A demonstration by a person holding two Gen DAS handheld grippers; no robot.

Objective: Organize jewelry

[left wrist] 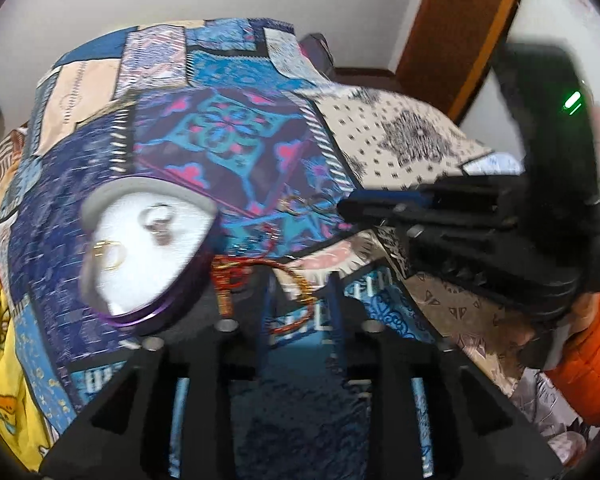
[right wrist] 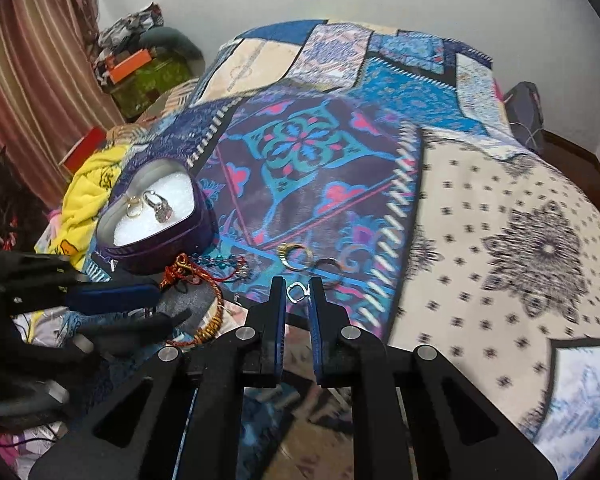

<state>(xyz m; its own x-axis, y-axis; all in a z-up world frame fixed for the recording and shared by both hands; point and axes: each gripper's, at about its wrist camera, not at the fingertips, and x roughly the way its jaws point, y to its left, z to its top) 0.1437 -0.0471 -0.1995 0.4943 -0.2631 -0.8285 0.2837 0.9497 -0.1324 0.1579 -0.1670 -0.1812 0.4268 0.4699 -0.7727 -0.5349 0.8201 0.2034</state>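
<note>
Patchwork bedspread (right wrist: 480, 216) in blues, purples and cream covers the bed and fills most of both views, with a dark medallion panel at its centre and a cream, black-dotted panel off to the right of the right gripper's fingers. Behind the bed stands a plain pale wall; a striped curtain (right wrist: 32, 80) hangs far left in the right wrist view, and a wooden door frame (left wrist: 460, 32) rises beyond the bed in the left wrist view. A yellow blanket (right wrist: 86, 196) bunches at the bed's left edge.

The right gripper (right wrist: 298, 294) is pinched onto a small silver ring (right wrist: 297, 292), held between its fingertips. Just ahead of those tips lie a gold ring (right wrist: 294, 254) and a dark ring (right wrist: 332, 270) on the spread. Ahead and to the left sits the heart-shaped jewelry box (right wrist: 156, 216), open, its white lining holding two gold hoops and a silver piece. Red and gold cord bracelets (right wrist: 204, 280) tangle between the box and the left gripper.

The left gripper (left wrist: 300, 292) has its fingers spread apart, grasping nothing, with the bracelets just at and between its tips and the box close ahead to the left. An orange sleeve (left wrist: 588, 360) shows behind the right gripper.
</note>
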